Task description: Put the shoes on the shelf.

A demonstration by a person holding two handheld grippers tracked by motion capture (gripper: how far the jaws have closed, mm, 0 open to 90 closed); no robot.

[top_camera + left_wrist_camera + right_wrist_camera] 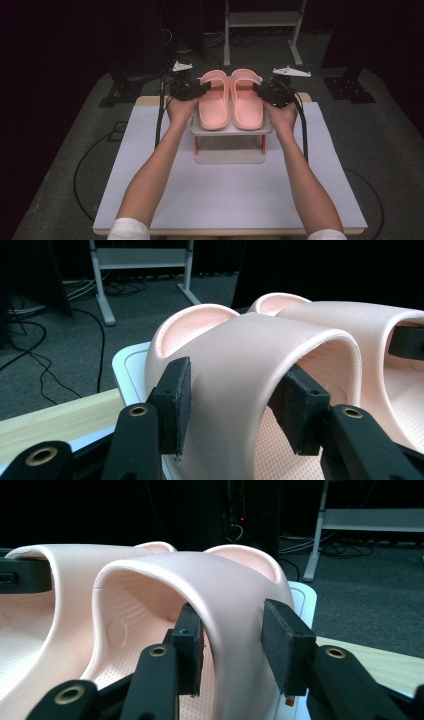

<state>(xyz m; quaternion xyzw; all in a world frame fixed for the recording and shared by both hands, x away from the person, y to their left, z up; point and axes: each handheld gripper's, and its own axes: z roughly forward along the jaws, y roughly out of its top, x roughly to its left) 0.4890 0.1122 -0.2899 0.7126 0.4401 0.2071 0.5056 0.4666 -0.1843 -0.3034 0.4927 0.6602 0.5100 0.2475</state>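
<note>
Pink slippers sit side by side on the top shelf of a small white rack (231, 131), which stands at the centre of the grey table mat (220, 195), toward twelve o'clock from the person. The left slipper (215, 100) has its strap gripped by the left gripper (204, 90), coming in from nine o'clock. In the left gripper view, one black pad (175, 405) presses the outer face of the strap (245, 365) while the other pad (299, 407) lies under the arch against its inner face, so the jaws are clenched on the strap. The right slipper (246, 99) is gripped the same way by the right gripper (261, 90), coming in from three o'clock. In the right gripper view, one pad (190, 645) sits inside the arch and the other pad (282, 642) bears on the outside of that strap (210, 580). Both soles rest on the shelf. Each hand wraps its gripper's body, forearms reaching in from six o'clock. Cables trail from both grippers back across the mat.
</note>
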